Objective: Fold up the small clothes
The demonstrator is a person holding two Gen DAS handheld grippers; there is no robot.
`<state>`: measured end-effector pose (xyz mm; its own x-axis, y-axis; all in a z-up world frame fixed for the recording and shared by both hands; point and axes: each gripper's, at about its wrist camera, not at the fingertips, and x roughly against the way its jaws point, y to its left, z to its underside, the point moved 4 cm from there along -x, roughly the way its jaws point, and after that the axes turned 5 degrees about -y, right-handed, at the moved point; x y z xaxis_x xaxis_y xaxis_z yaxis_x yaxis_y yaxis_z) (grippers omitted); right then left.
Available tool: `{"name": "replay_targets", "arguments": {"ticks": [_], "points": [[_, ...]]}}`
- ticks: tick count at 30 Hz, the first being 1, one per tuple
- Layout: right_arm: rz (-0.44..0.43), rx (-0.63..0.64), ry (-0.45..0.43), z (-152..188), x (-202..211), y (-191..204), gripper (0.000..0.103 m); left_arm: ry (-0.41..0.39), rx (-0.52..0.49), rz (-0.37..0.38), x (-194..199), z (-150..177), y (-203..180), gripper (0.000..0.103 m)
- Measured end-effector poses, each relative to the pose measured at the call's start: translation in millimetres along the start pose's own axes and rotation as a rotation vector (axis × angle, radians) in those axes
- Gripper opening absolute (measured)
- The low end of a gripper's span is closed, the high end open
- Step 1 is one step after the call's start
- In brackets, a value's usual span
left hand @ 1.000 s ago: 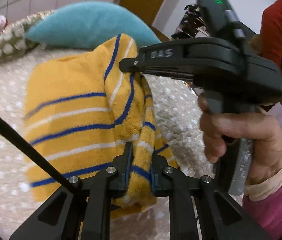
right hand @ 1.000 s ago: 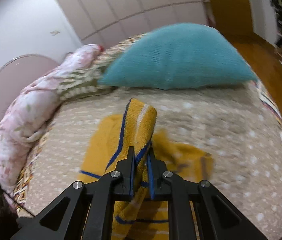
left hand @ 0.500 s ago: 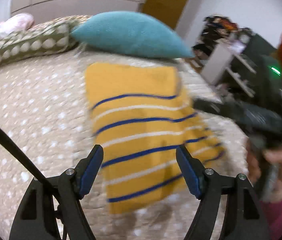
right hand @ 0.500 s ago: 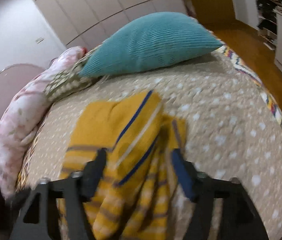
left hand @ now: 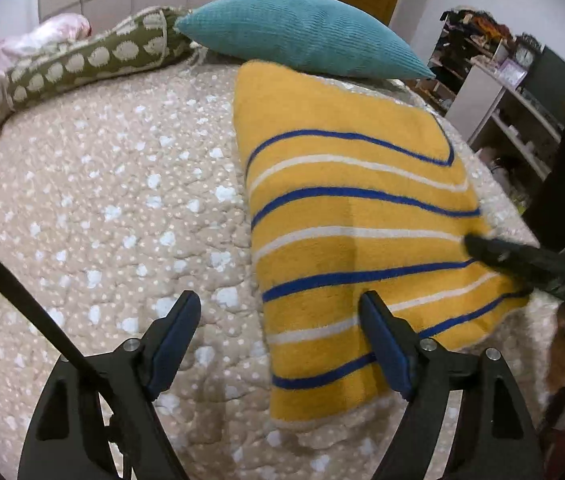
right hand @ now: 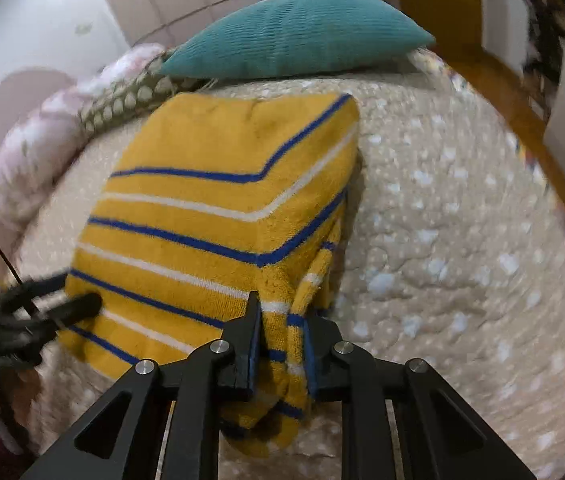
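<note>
Since a second ago the yellow striped garment has been laid down flat from the raised bunch in which both tools pinched it; the left gripper has just been opening and now stands wide, its jaws straddling the near left corner of the cloth without pressing it; the right gripper has just been closing, and a hanging fold at the garment's near right corner is seen clamped between its pads. A fold is judged to have just been set down, with a loose flap at 5 o'clock of the garment left untidy; the next move is judged to call for that flap being carried over or tucked under, while the flat part is steadied by the left tool. The garment lies on a beige spotted bedspread; a teal cushion is touching its far edge at 12 o'clock; a green dotted pillow lies at 10 o'clock; cluttered shelves stand at 2 o'clock.
</note>
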<state>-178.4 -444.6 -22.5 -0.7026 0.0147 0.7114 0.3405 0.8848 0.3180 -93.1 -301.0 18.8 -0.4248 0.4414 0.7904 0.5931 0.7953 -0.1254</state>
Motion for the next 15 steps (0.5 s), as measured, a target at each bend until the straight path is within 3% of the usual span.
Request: {"name": "replay_targets", "arguments": {"ticks": [2, 3, 8, 11, 14, 15], "points": [[-0.018, -0.041, -0.043, -6, 13, -3, 0.047, -0.015, -0.005, -0.014, 6, -3, 0, 0.080], [-0.002, -0.042, -0.073, -11, 20, -3, 0.049, -0.022, 0.000, -0.021, 7, -5, 1, 0.080], [0.068, 0.049, -0.148, -33, 24, 18, 0.049, -0.040, 0.028, -0.049, 7, -17, 3, 0.082], [0.075, 0.106, -0.131, -44, -3, 34, 0.049, -0.033, 0.017, -0.057, 2, -19, 1, 0.083], [0.186, 0.155, -0.118, -57, -39, 28, 0.048, -0.036, 0.021, -0.057, -2, -22, 2, 0.087], [0.187, 0.138, -0.117, -61, -46, 23, 0.048, -0.033, 0.025, -0.056, -4, -22, 2, 0.089]]}}
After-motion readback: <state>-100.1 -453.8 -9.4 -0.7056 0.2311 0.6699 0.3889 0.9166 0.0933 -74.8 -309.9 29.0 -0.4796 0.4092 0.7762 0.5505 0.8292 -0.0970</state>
